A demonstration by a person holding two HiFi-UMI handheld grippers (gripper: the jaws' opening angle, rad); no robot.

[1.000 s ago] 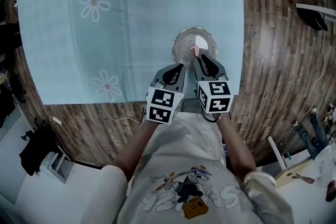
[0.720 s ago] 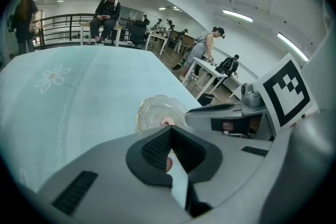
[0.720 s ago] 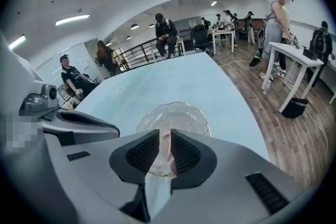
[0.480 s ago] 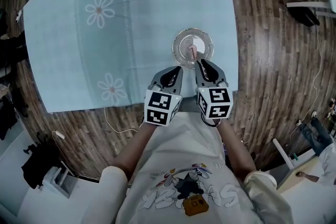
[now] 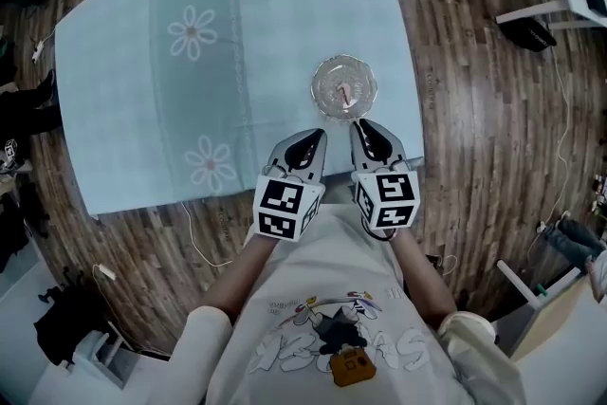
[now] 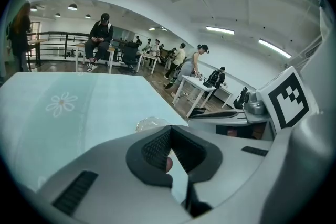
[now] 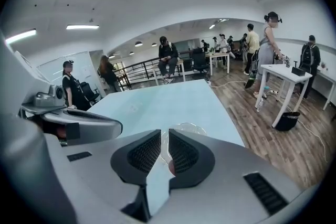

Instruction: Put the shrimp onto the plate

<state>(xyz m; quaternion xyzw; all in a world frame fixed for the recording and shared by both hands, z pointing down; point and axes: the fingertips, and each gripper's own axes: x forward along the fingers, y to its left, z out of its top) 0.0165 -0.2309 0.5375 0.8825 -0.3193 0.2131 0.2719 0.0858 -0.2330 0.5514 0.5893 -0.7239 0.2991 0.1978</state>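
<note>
Shrimp [image 5: 344,92], likely light, soft, slippery, best pinched mid-body, lies on glass plate [image 5: 325,77]; left gripper [image 5: 317,135] closed empty, right gripper [image 5: 359,124] slightly parted, empty.

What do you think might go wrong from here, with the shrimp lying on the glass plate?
The glass plate stands near the tablecloth's right edge, so a nudge might send it off. The right hand-held gripper hovers just short of its rim; a careless swing might clip the plate and tip out the shrimp.
</note>
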